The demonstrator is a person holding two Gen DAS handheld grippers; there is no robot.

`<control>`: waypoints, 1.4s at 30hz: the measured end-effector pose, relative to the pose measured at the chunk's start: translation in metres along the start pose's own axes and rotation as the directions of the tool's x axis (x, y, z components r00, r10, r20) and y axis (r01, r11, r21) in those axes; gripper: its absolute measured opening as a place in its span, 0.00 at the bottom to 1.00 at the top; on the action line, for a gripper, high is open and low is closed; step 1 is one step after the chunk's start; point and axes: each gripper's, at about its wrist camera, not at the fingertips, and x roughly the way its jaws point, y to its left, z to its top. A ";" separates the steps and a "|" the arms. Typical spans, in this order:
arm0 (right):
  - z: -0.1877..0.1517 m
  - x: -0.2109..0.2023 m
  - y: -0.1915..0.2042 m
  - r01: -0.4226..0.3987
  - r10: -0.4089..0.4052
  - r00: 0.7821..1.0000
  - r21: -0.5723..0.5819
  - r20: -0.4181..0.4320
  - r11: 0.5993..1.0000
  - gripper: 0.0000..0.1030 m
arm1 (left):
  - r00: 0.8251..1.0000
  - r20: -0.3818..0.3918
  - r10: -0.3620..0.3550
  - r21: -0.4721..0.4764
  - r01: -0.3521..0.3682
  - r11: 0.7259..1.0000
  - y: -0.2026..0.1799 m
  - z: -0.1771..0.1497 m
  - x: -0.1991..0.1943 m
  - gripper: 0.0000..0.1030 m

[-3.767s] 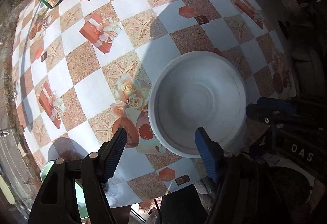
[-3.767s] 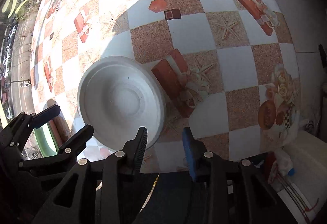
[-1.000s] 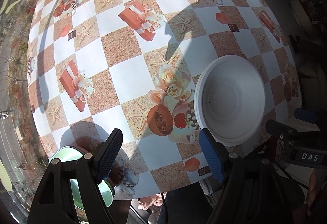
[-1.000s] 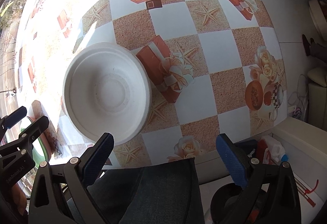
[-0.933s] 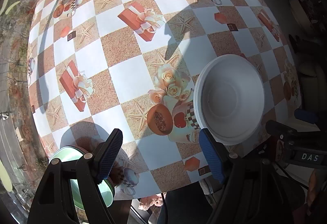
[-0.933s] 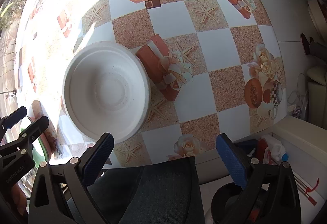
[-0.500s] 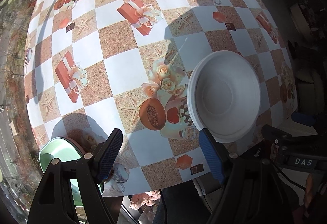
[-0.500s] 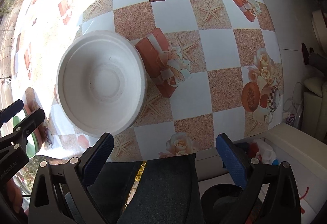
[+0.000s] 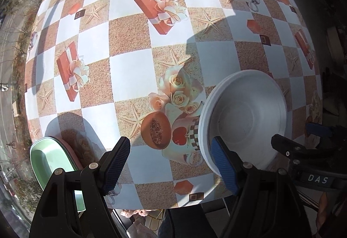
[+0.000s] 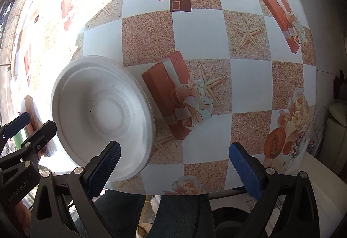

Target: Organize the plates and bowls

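"DAS" reads on the right gripper (image 9: pixel 312 138). The white bowl (image 10: pixel 102 116) sits empty on the table (image 9: pixel 130 68); the green plate (image 9: pixel 52 162) too. Both grippers' fingers gape wide, holding nothing, left gripper (image 9: pixel 171 164) included.

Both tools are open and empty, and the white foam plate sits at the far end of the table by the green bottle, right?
Not quite: in both wrist views the white foam plate sits at the near table edge, close to the open, empty left tool and right tool.
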 end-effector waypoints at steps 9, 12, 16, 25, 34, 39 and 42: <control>0.011 0.018 -0.028 -0.023 0.026 0.999 0.069 -0.045 0.997 0.98 | 0.998 -0.044 0.045 0.018 -0.044 0.999 -0.020 0.011 0.035 0.78; 0.012 0.023 -0.023 -0.042 0.044 0.998 0.050 -0.042 0.998 0.98 | 0.997 -0.051 0.053 0.020 -0.052 0.998 -0.025 0.011 0.044 0.78; 0.017 0.040 -0.013 -0.085 0.087 0.995 0.043 -0.039 0.995 0.98 | 0.997 -0.058 0.047 0.021 -0.046 0.999 -0.030 0.006 0.057 0.78; 0.025 0.055 -0.013 -0.093 0.094 0.995 0.055 -0.016 0.994 1.00 | 0.999 -0.040 0.023 -0.011 -0.023 1.000 -0.034 0.014 0.064 0.84; 0.021 0.051 -0.015 -0.095 0.097 0.995 0.062 -0.016 0.994 1.00 | 0.999 -0.039 0.021 -0.018 -0.022 1.000 -0.029 0.012 0.067 0.87; 0.021 0.051 -0.013 -0.102 0.104 0.994 0.048 -0.045 0.994 0.97 | 0.999 -0.044 0.029 -0.010 -0.029 1.000 -0.032 0.012 0.066 0.86; 0.019 0.045 -0.008 -0.125 0.126 0.991 0.031 -0.037 0.992 0.78 | 0.997 -0.077 -0.017 0.004 0.018 1.000 -0.040 0.013 0.068 0.77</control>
